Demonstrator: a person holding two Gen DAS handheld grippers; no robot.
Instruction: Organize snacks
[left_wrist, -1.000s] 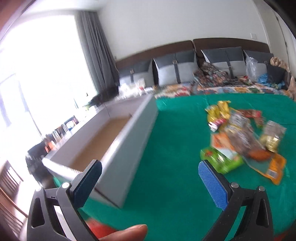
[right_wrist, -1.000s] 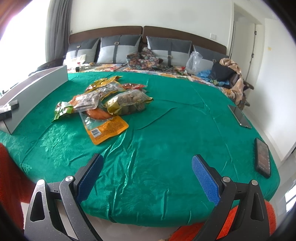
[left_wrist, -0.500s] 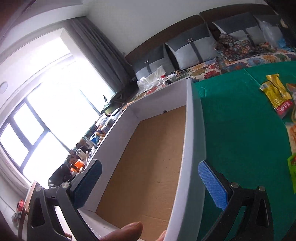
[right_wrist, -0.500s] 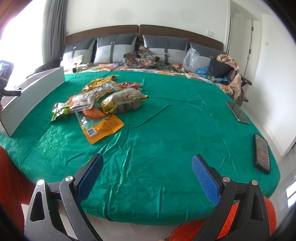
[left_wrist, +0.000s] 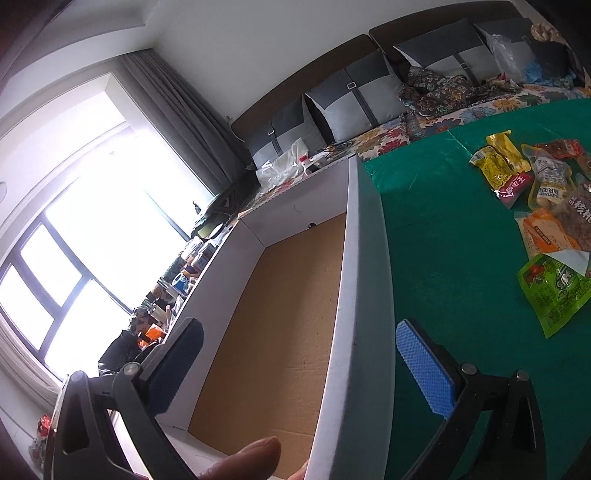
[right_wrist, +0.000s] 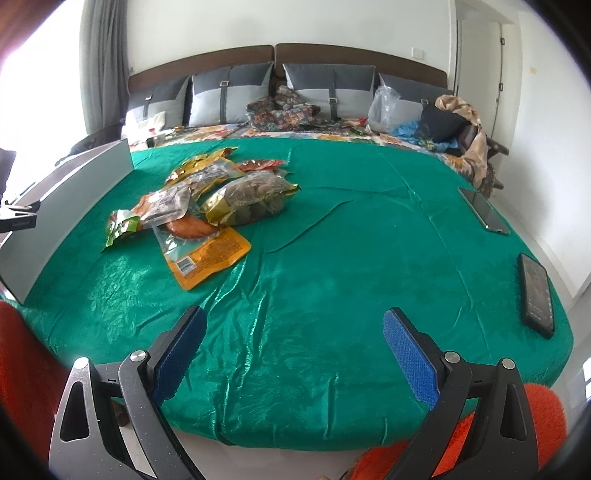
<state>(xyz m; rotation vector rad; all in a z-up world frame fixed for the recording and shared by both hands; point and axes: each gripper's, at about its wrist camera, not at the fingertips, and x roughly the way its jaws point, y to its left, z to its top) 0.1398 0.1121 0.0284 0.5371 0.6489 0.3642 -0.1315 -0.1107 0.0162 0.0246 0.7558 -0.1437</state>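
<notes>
A pile of snack packets (right_wrist: 207, 199) lies on the green cloth (right_wrist: 332, 258), left of middle; it also shows in the left wrist view (left_wrist: 546, 206). A long white box with a brown cardboard floor (left_wrist: 280, 314) stands at the cloth's left edge, empty; its side wall shows in the right wrist view (right_wrist: 66, 195). My left gripper (left_wrist: 299, 365) is open and empty, straddling the box's right wall near its near end. My right gripper (right_wrist: 293, 354) is open and empty, low over the cloth's near edge.
Two phones (right_wrist: 535, 291) (right_wrist: 484, 210) lie on the cloth's right edge. Grey pillows (right_wrist: 229, 96) and clutter line the headboard. A bright window (left_wrist: 74, 229) is to the left. Orange fabric (right_wrist: 22, 365) shows at the near corners.
My left gripper swung left from the snack pile to the box and now sits a little farther right over its wall. My right gripper barely moved.
</notes>
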